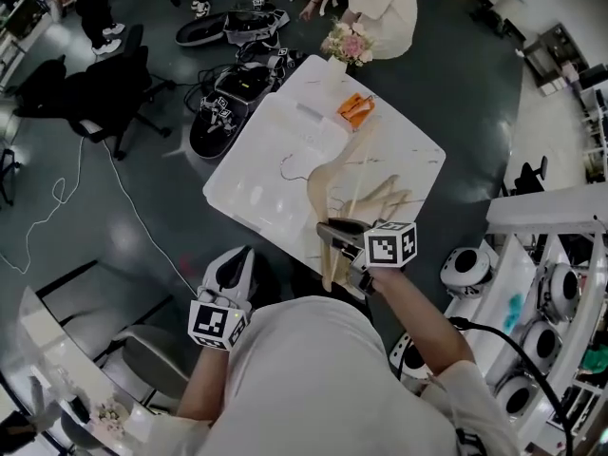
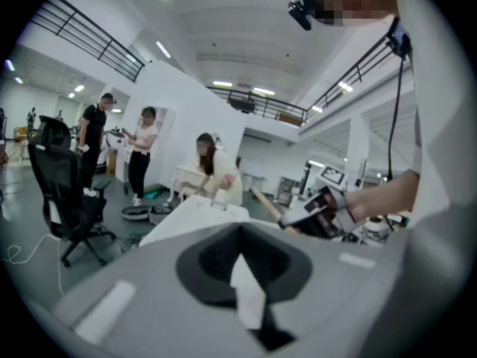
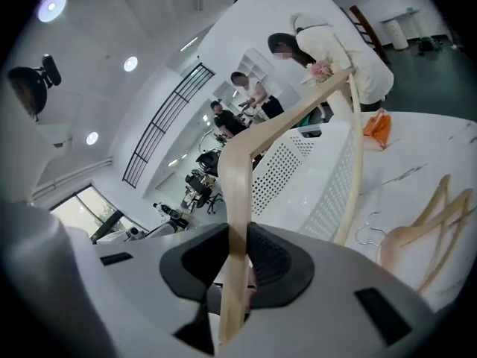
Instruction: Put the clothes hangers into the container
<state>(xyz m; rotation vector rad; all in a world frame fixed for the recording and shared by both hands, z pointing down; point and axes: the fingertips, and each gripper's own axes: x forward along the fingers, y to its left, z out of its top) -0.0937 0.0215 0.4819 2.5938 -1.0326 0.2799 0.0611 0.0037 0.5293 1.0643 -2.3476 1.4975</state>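
A hanger (image 3: 298, 116) is being clamped by one arm in the right gripper (image 3: 237, 263), clear of the counter (image 1: 418, 150), ready for the container (image 3: 298, 171); the left gripper (image 2: 247, 293) is being held shut, empty.

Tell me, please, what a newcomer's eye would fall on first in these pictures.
First, the pale wooden hanger clamped in the right gripper, held above the near edge of the white table. Behind it sits the white perforated container, with more hangers lying on the table to its right and flowers at the far corner.
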